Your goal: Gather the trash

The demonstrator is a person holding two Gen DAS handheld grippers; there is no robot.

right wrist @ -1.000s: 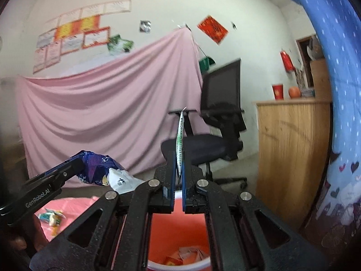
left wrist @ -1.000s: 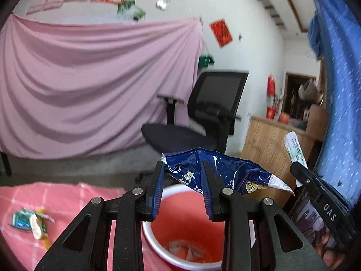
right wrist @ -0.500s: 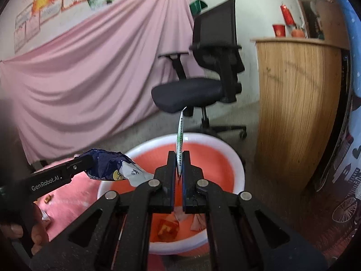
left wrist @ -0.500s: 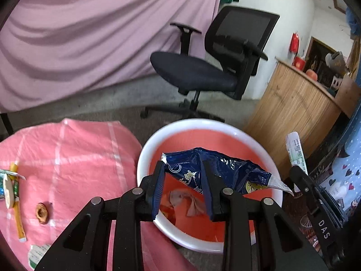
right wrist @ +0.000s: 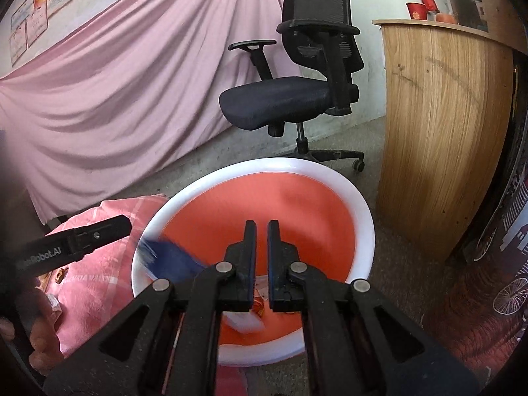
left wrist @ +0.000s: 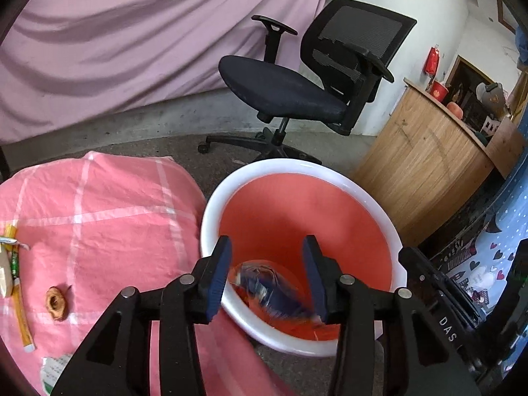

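Where half a second ago each gripper held a piece of trash over the bin (left wrist: 211,211), both have now let go. The left gripper (left wrist: 267,277) stands wide, and the blue wrapper (left wrist: 274,293) is a blur below it, low centre of the left view, dropping inside the bin's orange wall. From the right view the same wrapper (right wrist: 171,257) streaks past the white rim at lower left. The right gripper (right wrist: 261,257) shows only a narrow gap with nothing in it; the thin strip it carried is gone from between the jaws, and a pale blur (right wrist: 246,321) low in the bin may be that strip (too smeared to be sure).

So two pieces look delivered. More trash lies on the pink cloth (left wrist: 99,217) at the left edge of the left view: a yellow stick (left wrist: 19,313), a brown ring (left wrist: 56,303) and a wrapper (left wrist: 52,373) at the bottom. I judge the task unfinished.

Readable writing: "DAS" on the right gripper's side at lower right of the left view, and "Robot.AI" on the left gripper's arm at the left of the right view. The wall posters are illegible.
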